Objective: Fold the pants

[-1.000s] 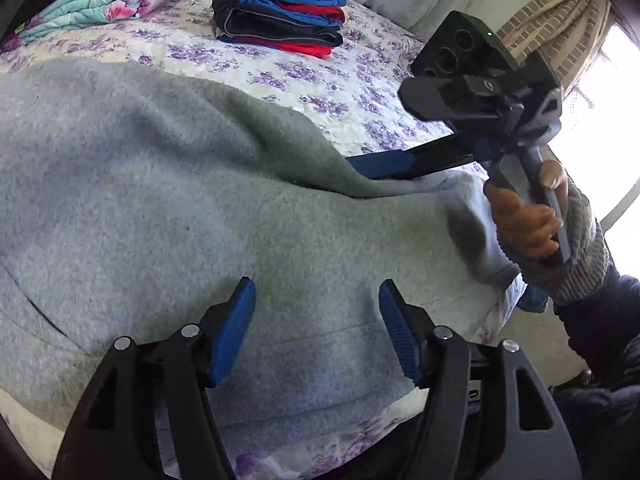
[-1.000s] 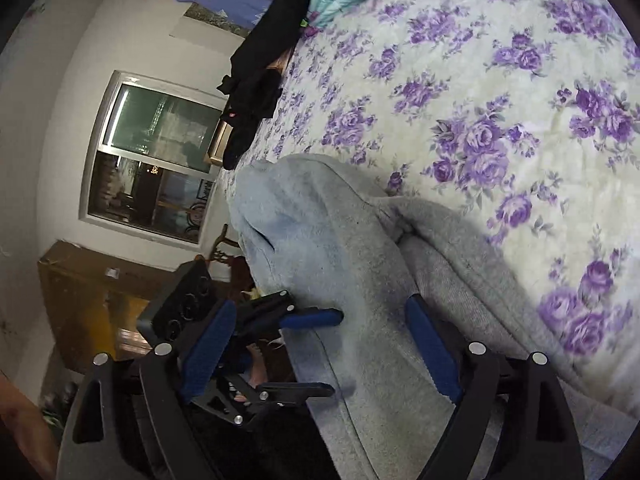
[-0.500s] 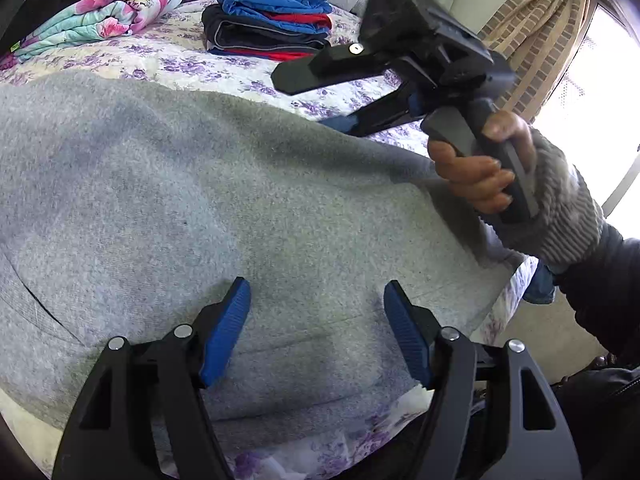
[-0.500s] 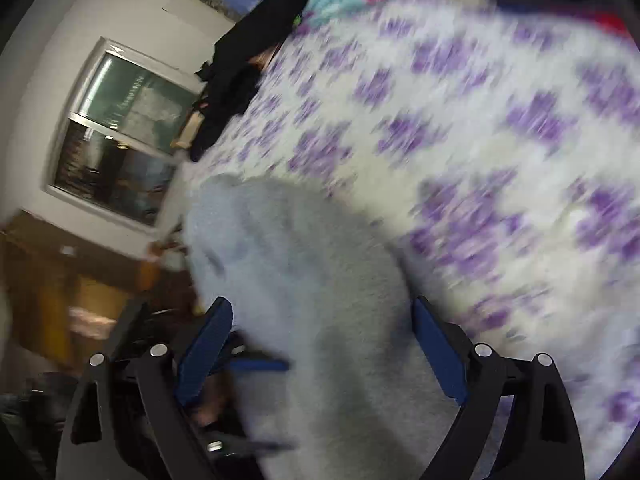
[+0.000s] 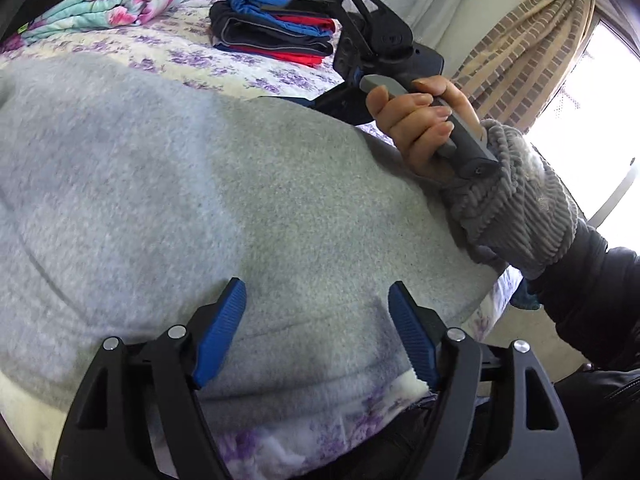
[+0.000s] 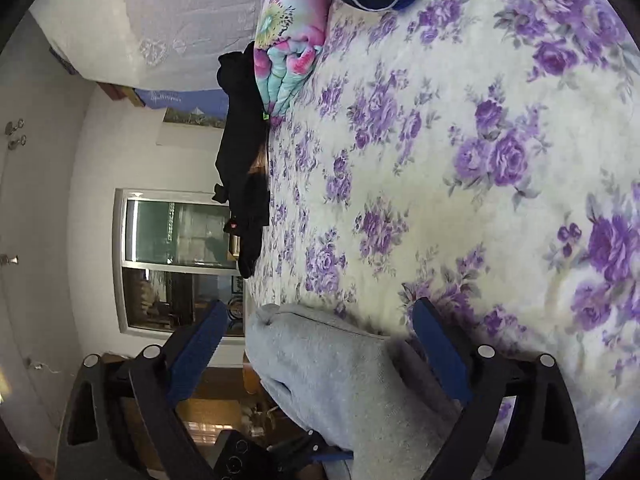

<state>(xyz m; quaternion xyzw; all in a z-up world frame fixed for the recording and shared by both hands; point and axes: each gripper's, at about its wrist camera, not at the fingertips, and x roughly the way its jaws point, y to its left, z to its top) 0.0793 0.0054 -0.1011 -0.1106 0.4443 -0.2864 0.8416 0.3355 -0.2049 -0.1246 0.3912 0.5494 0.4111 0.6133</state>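
Pants: I see the grey fleece pants [image 5: 208, 184] spread flat over my side of the floral bedspread [image 6: 460, 160], reaching its near edge.
Left gripper: my left gripper [image 5: 316, 312] hovers over the pants, jaws opening, fabric below them but not pinched (released).
Right gripper: my right gripper [image 6: 320, 324] stands wide, jaws opening, the pants' edge between its 2 blue pads [image 6: 440, 352] yet ungripped.
Right hand: a hand [image 5: 420, 124] in a grey knit cuff grasps its handle.
Background: a stack of folded clothes [image 5: 276, 32] lies well apart, a rolled flowered quilt [image 5: 104, 0] beside it.

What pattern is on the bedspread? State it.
Purple roses on cream bedspread; right wrist view shows it best.
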